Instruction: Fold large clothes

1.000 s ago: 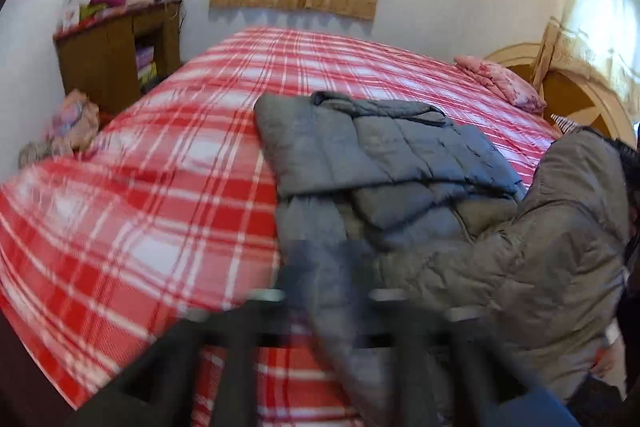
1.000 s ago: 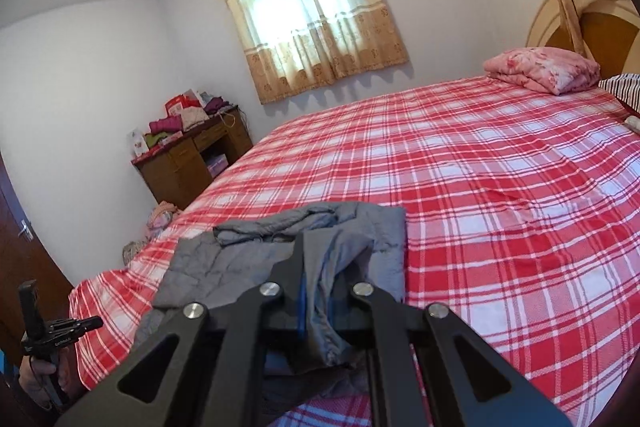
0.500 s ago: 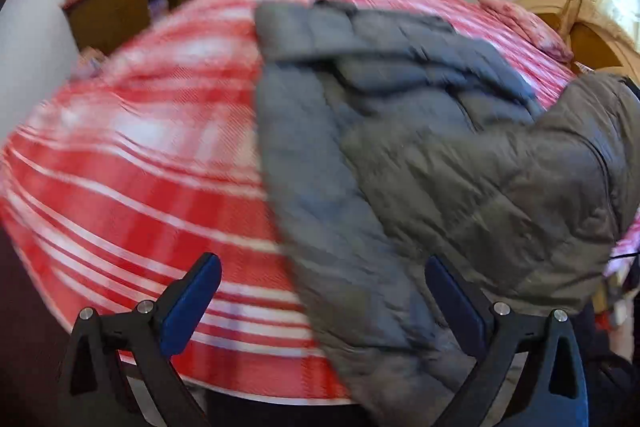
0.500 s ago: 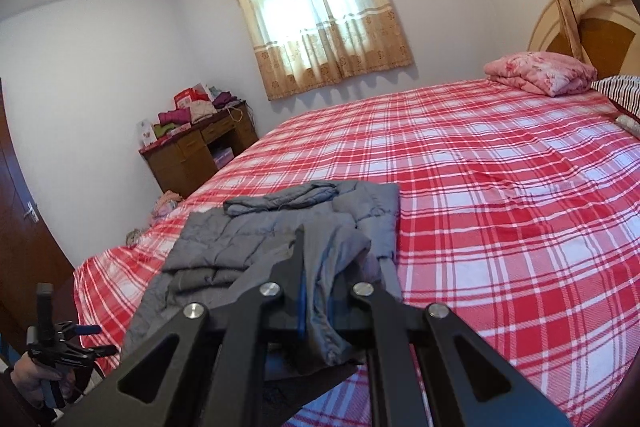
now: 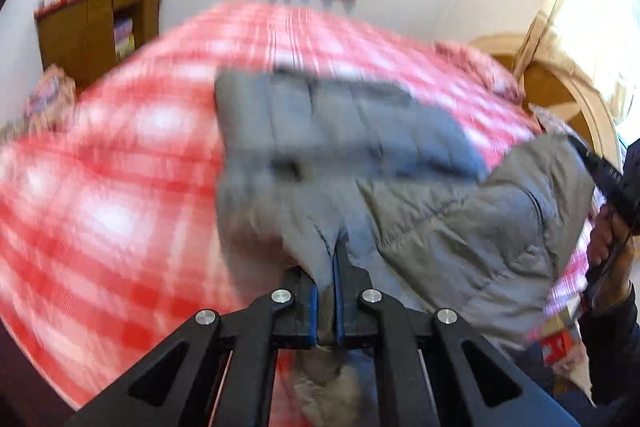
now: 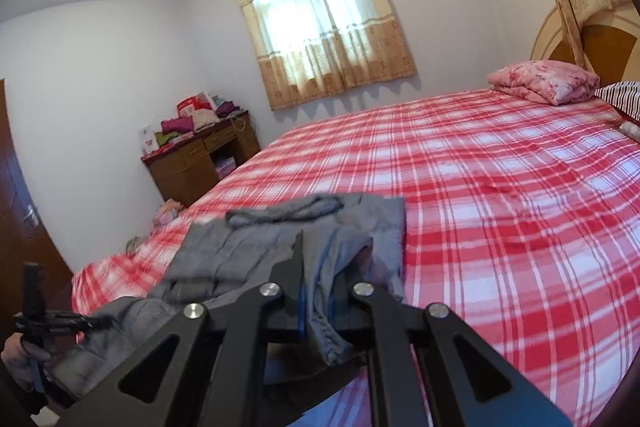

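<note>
At the far left of the right wrist view a hand [image 6: 18, 363] grips the handle of the left gripper [image 6: 94, 323], whose black tips reach into the low corner of the grey quilted jacket [image 6: 248, 247] at the foot of the bed [image 6: 500, 187]. In the left wrist view that same left gripper [image 5: 327, 271] has its jaws just drawn together, the blue pads nearly meeting with a fold of the jacket [image 5: 344, 131] pinched between them; the picture is streaked with motion blur, so the cloth's finer edges cannot be made out. The jacket lies on the red and white plaid bedspread [image 5: 112, 195] near the bed's foot, its upper part spread flat on the cover and its nearer part lifted and bunched toward the camera. Back against the white wall stands a brown wooden cabinet [image 6: 204, 163] with folded clothes piled on its top, and beyond it a window hung with beige curtains [image 6: 320, 31]. Moving right, the right gripper [image 6: 316, 291] is fully closed on another bunch of the jacket's grey fabric, which hangs down between its black fingers and droops below them. Further right the plaid bedspread stretches bare toward the head of the bed, where a folded pink floral blanket [image 6: 544, 83] rests beside a striped pillow [image 6: 620, 99], with the curved wooden headboard [image 6: 608, 43] behind them. In the left wrist view the person's other hand [image 5: 608, 239] shows at the right edge, holding the right gripper's handle beside the raised jacket.
</note>
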A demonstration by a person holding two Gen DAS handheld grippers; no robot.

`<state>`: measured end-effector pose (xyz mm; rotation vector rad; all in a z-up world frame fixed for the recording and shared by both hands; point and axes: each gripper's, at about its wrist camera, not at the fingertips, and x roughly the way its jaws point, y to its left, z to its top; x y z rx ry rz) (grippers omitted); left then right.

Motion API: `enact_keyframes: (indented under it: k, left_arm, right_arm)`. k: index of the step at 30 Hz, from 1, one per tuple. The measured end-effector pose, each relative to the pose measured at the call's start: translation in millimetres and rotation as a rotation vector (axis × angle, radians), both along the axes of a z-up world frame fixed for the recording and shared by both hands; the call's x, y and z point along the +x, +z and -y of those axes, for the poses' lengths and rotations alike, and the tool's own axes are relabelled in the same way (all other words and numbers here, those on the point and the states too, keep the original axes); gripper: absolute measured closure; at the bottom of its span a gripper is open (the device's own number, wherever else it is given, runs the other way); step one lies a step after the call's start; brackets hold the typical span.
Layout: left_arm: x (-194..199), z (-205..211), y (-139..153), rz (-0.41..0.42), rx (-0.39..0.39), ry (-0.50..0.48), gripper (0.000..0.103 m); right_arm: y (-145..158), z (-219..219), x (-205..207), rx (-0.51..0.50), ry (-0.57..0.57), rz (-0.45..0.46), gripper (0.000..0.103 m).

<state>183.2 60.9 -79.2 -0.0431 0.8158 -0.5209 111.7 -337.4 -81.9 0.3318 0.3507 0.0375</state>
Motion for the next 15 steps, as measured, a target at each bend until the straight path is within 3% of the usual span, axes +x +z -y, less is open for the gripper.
enact_keyframes:
  k: [2, 5, 9, 10, 11, 13, 15]
  left_arm:
    - [45, 4, 20, 0.042, -0.023, 0.021, 0.098]
    - [103, 12, 27, 0.053, -0.048, 0.031, 0.097]
    - [177, 1, 15, -0.026, -0.118, 0.14, 0.084]
    - [186, -5, 16, -0.025, -0.124, 0.171, 0.07]
    - [192, -15, 18, -0.002, -0.136, 0.22, 0.046]
    - [198, -33, 26, 0.055, -0.164, 0.292, 0.018]
    - [197, -54, 31, 0.114, -0.185, 0.366, 0.014]
  right_arm:
    - [7, 9, 34, 0.001, -0.051, 0.006, 0.094]
    - [7, 23, 83, 0.017, -0.108, -0.02, 0.094]
    - [-12, 41, 142, 0.042, -0.161, -0.11, 0.094]
    - [-20, 45, 153, 0.056, -0.169, -0.134, 0.094]
    - [-28, 49, 164, 0.062, -0.17, -0.16, 0.094]
    - [-37, 55, 175, 0.077, -0.176, -0.175, 0.091]
    - [-44, 56, 190, 0.086, -0.174, -0.195, 0.087]
